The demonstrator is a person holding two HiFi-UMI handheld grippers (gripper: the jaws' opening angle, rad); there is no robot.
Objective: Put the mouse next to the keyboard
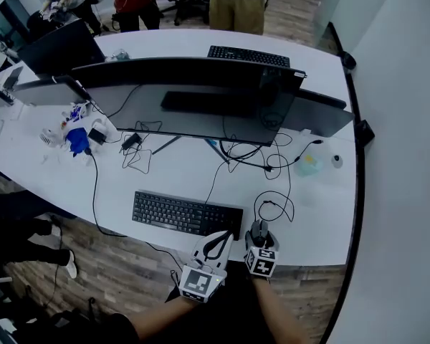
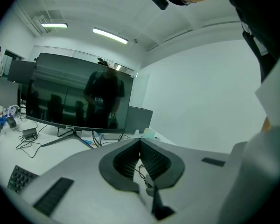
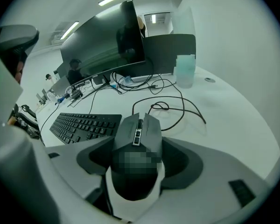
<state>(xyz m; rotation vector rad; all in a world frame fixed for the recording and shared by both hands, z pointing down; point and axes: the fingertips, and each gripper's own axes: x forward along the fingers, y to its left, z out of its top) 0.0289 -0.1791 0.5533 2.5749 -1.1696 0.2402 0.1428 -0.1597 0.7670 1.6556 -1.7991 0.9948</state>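
A black wired mouse [image 3: 139, 139] sits between the jaws of my right gripper [image 3: 140, 146], which is shut on it. In the head view the mouse [image 1: 258, 228] is just right of the black keyboard [image 1: 186, 213], near the table's front edge, with the right gripper [image 1: 259, 235] behind it. The keyboard [image 3: 86, 125] lies to the mouse's left, a small gap away. My left gripper [image 1: 218, 244] hovers at the keyboard's right front corner. Its jaws meet at the tips with nothing between them [image 2: 140, 146].
The mouse cable loops [image 1: 274, 206] on the white table [image 1: 322, 213] beyond the mouse. A wide dark monitor [image 1: 193, 95] stands behind, with tangled cables under it. A pale translucent cup [image 1: 308, 165] stands at the right. A second keyboard [image 1: 247, 54] and people are at the far side.
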